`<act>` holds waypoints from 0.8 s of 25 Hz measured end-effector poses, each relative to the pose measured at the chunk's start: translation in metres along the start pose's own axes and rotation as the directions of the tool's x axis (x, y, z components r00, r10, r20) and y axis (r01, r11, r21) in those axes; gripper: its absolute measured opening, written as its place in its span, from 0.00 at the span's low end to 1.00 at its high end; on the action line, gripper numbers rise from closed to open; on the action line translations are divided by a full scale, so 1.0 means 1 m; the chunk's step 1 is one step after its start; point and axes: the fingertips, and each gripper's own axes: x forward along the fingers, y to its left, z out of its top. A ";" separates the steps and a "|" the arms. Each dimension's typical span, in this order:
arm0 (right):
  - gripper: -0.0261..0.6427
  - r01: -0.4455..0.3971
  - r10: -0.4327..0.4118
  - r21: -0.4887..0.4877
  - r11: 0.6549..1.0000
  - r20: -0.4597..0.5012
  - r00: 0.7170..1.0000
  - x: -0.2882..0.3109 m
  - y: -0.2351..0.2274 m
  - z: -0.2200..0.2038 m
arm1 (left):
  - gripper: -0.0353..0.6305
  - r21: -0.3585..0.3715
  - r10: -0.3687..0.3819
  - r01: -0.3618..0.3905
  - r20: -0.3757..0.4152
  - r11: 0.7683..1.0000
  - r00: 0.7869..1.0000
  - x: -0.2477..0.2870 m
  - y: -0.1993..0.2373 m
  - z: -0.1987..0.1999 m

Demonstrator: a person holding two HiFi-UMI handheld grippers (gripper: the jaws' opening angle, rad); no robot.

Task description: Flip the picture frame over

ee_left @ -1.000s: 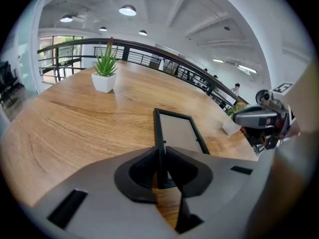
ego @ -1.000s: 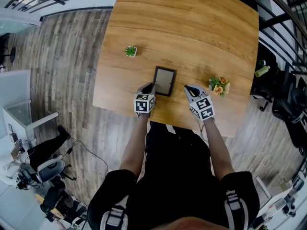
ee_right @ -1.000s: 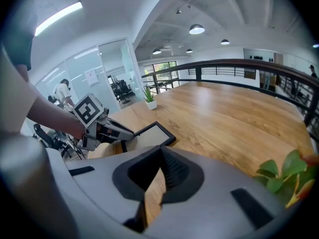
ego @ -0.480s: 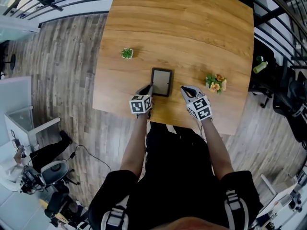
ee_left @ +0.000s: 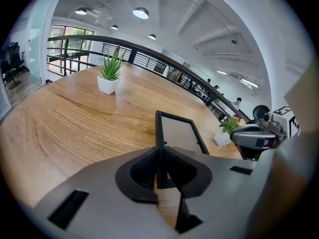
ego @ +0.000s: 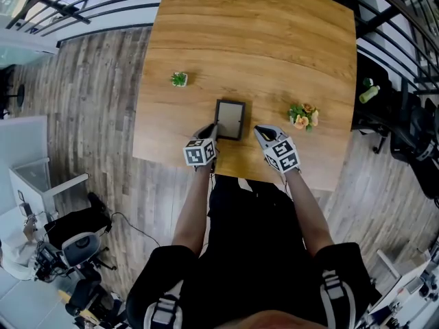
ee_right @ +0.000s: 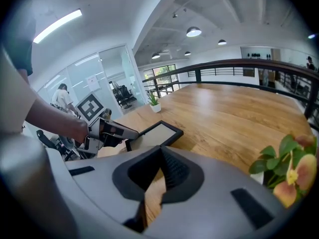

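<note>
A black picture frame [ego: 230, 118] lies on the wooden table [ego: 274, 46] near its front edge. My left gripper [ego: 212, 131] is at the frame's near left corner. In the left gripper view the frame's [ee_left: 177, 132] left rail runs in between the jaws, and my left gripper [ee_left: 159, 156] is shut on it. My right gripper [ego: 258, 130] rests just right of the frame, apart from it and shut with nothing in it. The right gripper view shows the frame [ee_right: 157, 132] ahead and the left gripper [ee_right: 107, 131] at its corner.
A small green plant in a white pot [ego: 178, 79] stands to the far left of the frame. A pot of orange flowers [ego: 302, 116] stands to its right, close beside my right gripper. The table's front edge runs just below both grippers. A railing borders the far side.
Both grippers keep their places at the frame. The head camera has shifted a little, so the whole table sits slightly further left in the view.
</note>
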 end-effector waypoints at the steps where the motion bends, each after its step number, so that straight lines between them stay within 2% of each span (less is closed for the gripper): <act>1: 0.05 -0.006 0.006 0.000 1.000 0.003 1.000 -0.001 0.002 0.001 | 0.14 0.000 -0.002 0.002 0.006 1.000 1.000 -0.002 -0.002 0.002; 8: 0.09 -0.056 0.055 0.013 0.998 0.008 0.998 -0.002 0.005 -0.002 | 0.14 0.019 -0.013 0.013 0.031 1.000 0.999 -0.015 -0.018 0.011; 14: 0.15 -0.151 0.150 0.062 0.987 0.006 0.989 -0.001 0.019 -0.010 | 0.14 0.041 -0.008 0.006 0.047 0.999 0.999 -0.029 -0.034 0.011; 20: 0.20 -0.209 0.205 0.138 0.968 0.048 0.978 -0.001 0.032 -0.009 | 0.14 0.058 -0.004 -0.001 0.086 0.998 0.996 -0.049 -0.044 0.020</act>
